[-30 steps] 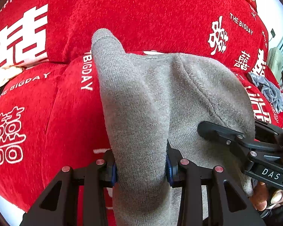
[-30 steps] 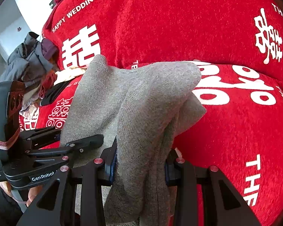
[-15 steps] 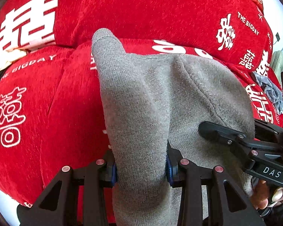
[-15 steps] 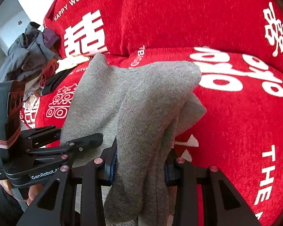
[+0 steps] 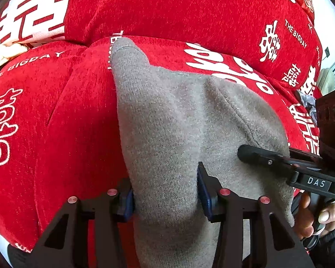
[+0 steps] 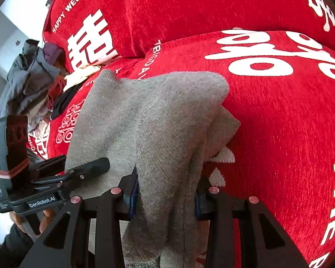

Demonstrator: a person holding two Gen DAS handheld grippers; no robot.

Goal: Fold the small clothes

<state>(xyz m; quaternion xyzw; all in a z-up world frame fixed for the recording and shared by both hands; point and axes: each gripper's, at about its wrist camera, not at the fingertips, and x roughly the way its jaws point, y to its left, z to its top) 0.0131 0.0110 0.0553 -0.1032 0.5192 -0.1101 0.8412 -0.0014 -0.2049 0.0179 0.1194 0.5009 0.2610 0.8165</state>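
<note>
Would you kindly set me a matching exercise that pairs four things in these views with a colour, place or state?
1. garment
2. cover
3. clothes pile
4. right gripper

A. red with white lettering
B. shut on knit fabric
C. grey, held between pads
D. heaped at the far left of the right wrist view

Pairs: 1-C, 2-A, 3-D, 4-B

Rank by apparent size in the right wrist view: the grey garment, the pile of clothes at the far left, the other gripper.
1. grey garment, by far the largest; it is nearest the lens.
2 and 3. pile of clothes and left gripper look alike; distances differ, so no ranking.
</note>
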